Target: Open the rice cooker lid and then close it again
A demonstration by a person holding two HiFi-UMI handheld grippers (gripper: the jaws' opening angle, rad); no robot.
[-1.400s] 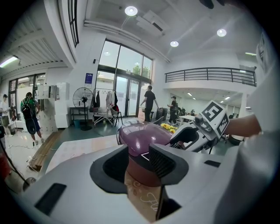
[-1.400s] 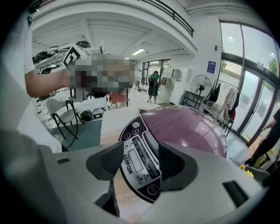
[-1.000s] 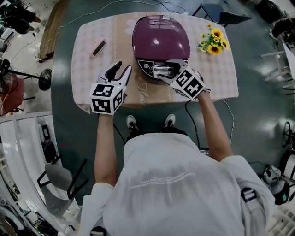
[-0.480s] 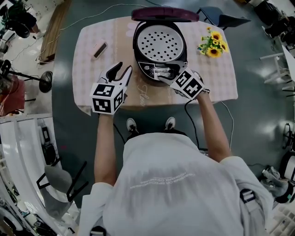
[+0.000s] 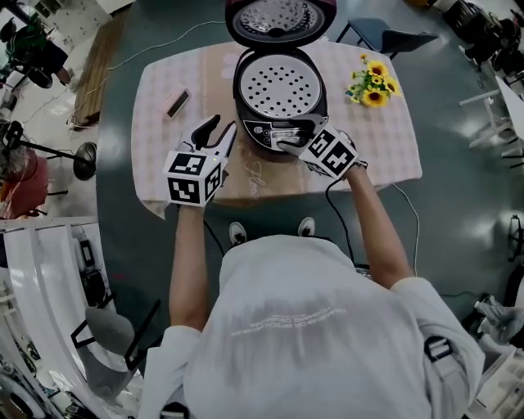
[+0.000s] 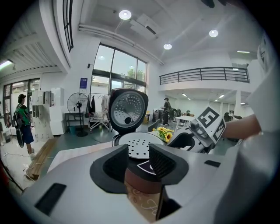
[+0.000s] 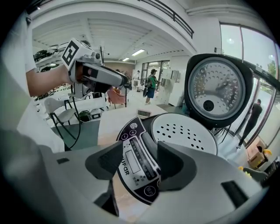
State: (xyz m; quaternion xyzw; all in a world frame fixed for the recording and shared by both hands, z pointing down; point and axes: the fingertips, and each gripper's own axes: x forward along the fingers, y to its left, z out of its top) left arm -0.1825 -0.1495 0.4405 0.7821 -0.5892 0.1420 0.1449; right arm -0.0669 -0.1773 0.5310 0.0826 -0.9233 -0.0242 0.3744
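The maroon rice cooker [image 5: 246,110] stands on the table with its lid [image 5: 278,18] swung up and back. The perforated inner plate [image 5: 278,86] lies bare. My right gripper [image 5: 286,141] is at the cooker's front, its jaws apart over the control panel [image 7: 131,144] and the silver release button; they grip nothing. The lid's underside [image 7: 216,89] stands upright behind the plate [image 7: 181,131]. My left gripper [image 5: 223,124] hovers left of the cooker, open and empty. From it I see the plate [image 6: 138,144] and the raised lid [image 6: 127,109] straight ahead.
A bunch of sunflowers [image 5: 372,82] sits at the table's right rear. A small pink bar [image 5: 177,103] lies at the left rear. The checked tablecloth [image 5: 155,155] covers the table. A dark chair [image 5: 393,37] stands behind, and a cable trails off the front right edge.
The lid, shut a second ago, has sprung up and now stands fully open. Both grippers have stayed nearly where they were.
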